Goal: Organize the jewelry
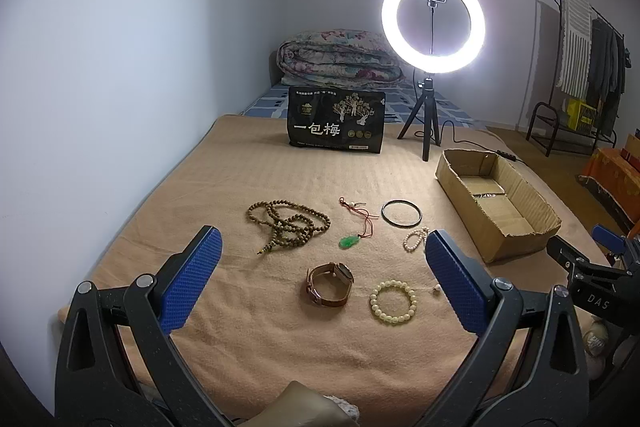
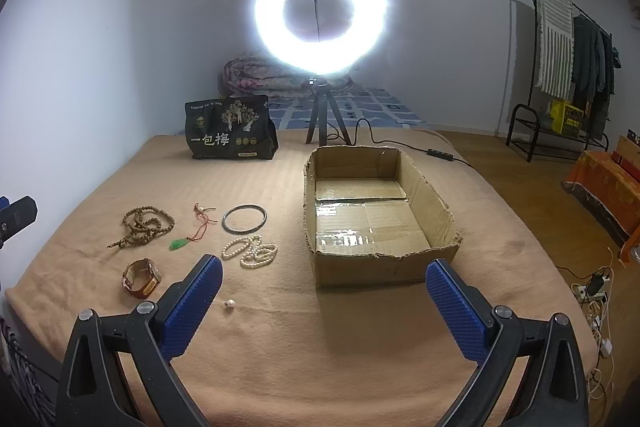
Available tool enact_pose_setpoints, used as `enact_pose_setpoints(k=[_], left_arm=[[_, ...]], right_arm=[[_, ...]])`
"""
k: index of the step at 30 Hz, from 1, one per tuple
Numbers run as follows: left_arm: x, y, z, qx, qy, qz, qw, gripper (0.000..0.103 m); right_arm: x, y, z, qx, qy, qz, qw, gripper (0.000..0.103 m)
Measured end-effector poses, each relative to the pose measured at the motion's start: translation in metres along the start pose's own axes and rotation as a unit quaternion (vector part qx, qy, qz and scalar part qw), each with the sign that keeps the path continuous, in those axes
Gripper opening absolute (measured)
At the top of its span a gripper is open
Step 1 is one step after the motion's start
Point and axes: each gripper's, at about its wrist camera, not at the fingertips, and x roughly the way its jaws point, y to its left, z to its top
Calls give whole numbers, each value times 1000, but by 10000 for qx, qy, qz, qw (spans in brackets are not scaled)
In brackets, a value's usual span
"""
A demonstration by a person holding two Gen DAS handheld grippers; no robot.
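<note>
Jewelry lies on a tan blanket: wooden prayer beads [image 1: 286, 223] [image 2: 144, 225], a green pendant on a red cord [image 1: 352, 239] [image 2: 180, 243], a dark bangle [image 1: 401, 213] [image 2: 244, 219], a pearl strand [image 1: 414, 239] [image 2: 252, 251], a brown-strap watch [image 1: 330, 283] [image 2: 142, 278], a pale bead bracelet [image 1: 393, 302] and a small pearl earring [image 2: 229, 303]. An empty cardboard box [image 1: 496, 203] [image 2: 380, 219] stands to their right. My left gripper [image 1: 322, 277] is open above the watch. My right gripper [image 2: 324, 301] is open before the box.
A lit ring light on a tripod [image 1: 433, 23] [image 2: 320, 19] and a black snack bag [image 1: 336, 123] [image 2: 230, 129] stand behind the jewelry. A folded quilt [image 1: 340, 57] lies at the back. A clothes rack [image 2: 568, 67] and cables [image 2: 596, 291] are on the floor to the right.
</note>
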Motion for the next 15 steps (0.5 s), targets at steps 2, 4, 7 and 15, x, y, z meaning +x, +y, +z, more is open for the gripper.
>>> enact_pose_setpoints(k=[2, 4, 7, 15], left_arm=[[0, 0, 0, -7, -3, 2, 10000, 103], [0, 0, 0, -8, -2, 1, 10000, 103], [0, 0, 0, -9, -6, 2, 10000, 103], [0, 0, 0, -16, -10, 3, 10000, 103]], right_arm=[[1, 1, 0, -1, 6, 4, 10000, 103], [1, 0, 0, 3, 14, 16, 10000, 103], [1, 0, -1, 7, 10, 16, 10000, 103], [2, 1, -1, 12, 24, 25, 10000, 103]])
